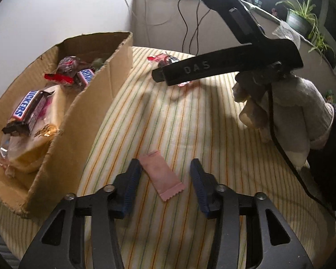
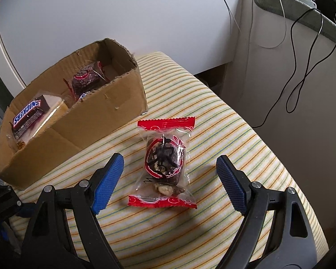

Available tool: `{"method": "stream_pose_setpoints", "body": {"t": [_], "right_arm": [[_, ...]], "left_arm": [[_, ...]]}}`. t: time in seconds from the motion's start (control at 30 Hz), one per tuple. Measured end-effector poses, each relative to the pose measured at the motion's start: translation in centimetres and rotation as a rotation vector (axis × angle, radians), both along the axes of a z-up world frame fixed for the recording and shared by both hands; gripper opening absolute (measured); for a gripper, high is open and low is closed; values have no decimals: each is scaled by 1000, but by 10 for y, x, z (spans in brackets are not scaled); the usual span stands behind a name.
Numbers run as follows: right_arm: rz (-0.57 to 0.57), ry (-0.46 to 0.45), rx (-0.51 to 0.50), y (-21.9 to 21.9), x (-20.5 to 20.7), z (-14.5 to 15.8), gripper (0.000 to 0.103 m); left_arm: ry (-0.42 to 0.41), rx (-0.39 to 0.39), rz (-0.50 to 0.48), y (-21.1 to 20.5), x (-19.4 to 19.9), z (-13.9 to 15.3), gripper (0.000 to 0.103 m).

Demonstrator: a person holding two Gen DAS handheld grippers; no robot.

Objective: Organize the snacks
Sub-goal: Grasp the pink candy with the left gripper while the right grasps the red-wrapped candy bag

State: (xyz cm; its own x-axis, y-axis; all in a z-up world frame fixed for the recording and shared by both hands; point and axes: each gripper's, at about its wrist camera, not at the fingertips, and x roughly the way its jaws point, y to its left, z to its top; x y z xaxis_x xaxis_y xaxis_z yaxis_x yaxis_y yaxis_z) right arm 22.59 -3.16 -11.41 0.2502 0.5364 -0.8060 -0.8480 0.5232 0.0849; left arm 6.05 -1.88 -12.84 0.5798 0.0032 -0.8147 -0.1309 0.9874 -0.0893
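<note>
Both wide open, gripping nothing: left gripper (image 1: 165, 179) straddling pink packet (image 1: 160, 177), right gripper (image 2: 170, 183) around red-ended snack (image 2: 164, 164). Cardboard box (image 2: 114, 103) far left, Snickers (image 2: 29, 114) inside.

A striped cushion (image 2: 224, 134) carries a cardboard box (image 2: 105, 112) at left, a red-ended snack packet (image 2: 165, 163) beside it, and a pink sachet (image 1: 161, 177) nearer.
</note>
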Motion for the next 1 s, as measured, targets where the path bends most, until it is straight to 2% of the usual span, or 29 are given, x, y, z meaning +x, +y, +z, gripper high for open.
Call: {"method": "stream_pose_setpoints", "body": {"t": [0.1,0.27,0.4,0.53,1.0], "right_arm": [[1,1,-6,2,2,-2,87],[5,-2,-26,6,2,-7,74],[4,-8,-38,6,1,-9,48],[-9,4,-32,3,1,-8,39],[-63,-15,-22,-30,-19,13,36]], "left_arm": [[-1,13,-23,-4,-1,-2,30],[-5,26,-32,-5,-5,-3,19],[-11,19,-37,-5,-5,-1,18],[-18,4,-39,-2,-4,1,18],[-75,-55,-49,11,-13,17,18]]}}
